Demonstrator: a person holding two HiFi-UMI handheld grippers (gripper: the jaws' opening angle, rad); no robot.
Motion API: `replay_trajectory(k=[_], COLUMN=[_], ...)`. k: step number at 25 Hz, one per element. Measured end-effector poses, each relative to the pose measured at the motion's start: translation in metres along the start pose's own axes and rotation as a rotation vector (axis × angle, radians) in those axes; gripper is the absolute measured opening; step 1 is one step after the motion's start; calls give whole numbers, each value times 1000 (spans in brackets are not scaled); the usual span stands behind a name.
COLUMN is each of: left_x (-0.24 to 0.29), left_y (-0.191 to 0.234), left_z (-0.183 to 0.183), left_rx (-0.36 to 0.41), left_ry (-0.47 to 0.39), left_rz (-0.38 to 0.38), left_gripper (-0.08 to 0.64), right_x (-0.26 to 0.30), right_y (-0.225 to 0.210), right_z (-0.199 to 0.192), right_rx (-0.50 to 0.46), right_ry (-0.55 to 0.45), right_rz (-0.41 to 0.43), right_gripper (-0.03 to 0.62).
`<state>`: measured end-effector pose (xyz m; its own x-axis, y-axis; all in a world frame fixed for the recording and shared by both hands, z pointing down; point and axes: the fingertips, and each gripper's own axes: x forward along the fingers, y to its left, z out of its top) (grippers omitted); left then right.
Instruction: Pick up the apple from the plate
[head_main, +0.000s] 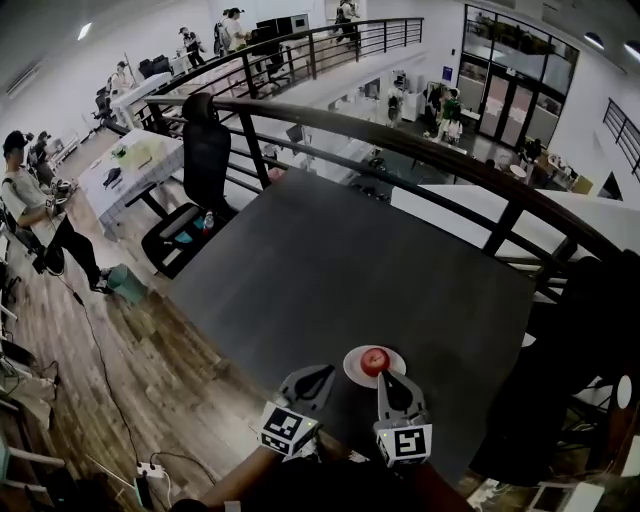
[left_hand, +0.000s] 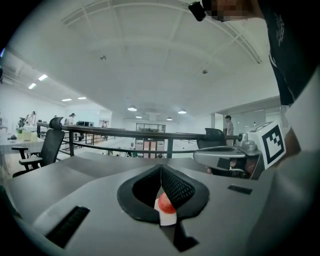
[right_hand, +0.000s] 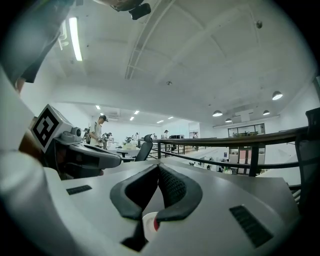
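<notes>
A red apple (head_main: 375, 360) sits on a small white plate (head_main: 352, 369) near the front edge of the dark table (head_main: 340, 270). My right gripper (head_main: 386, 379) is shut and empty, with its tip just short of the apple on the near side. My left gripper (head_main: 327, 371) is also shut and empty, beside the plate's left rim. In the left gripper view the apple (left_hand: 167, 204) and plate show low down behind the closed jaws of the left gripper (left_hand: 161, 168). In the right gripper view only a sliver of the plate (right_hand: 148, 223) shows below the shut right gripper (right_hand: 158, 168).
A black curved railing (head_main: 420, 150) runs behind the table. A black office chair (head_main: 205, 160) stands at the far left corner, and a dark chair (head_main: 590, 330) at the right edge. A wooden floor (head_main: 150, 370) with cables lies to the left.
</notes>
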<state>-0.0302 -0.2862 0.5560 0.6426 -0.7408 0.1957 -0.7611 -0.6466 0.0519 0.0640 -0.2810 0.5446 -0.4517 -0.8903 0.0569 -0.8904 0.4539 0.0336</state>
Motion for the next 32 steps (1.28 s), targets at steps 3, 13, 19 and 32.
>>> replay_trajectory(k=[3,13,19,32], left_x=[10,35,46,50], left_y=[6,16,20,31], left_z=[5,2,-6,-31], left_rx=[1,-34,-63,-84], left_ry=[-11,-6,-3,51], left_rz=[-40,-108,-129,-118], left_gripper=[23,23,23,23], right_x=[6,20,21,45], right_y=[-4,0,-9,-18], right_z=[-8,-43,-72,-133], right_rx=[-13,80,78,126], right_ry=[23,125,218,410], right_rz=[-16,57,-6,-17], right_gripper=[25,25,25,329])
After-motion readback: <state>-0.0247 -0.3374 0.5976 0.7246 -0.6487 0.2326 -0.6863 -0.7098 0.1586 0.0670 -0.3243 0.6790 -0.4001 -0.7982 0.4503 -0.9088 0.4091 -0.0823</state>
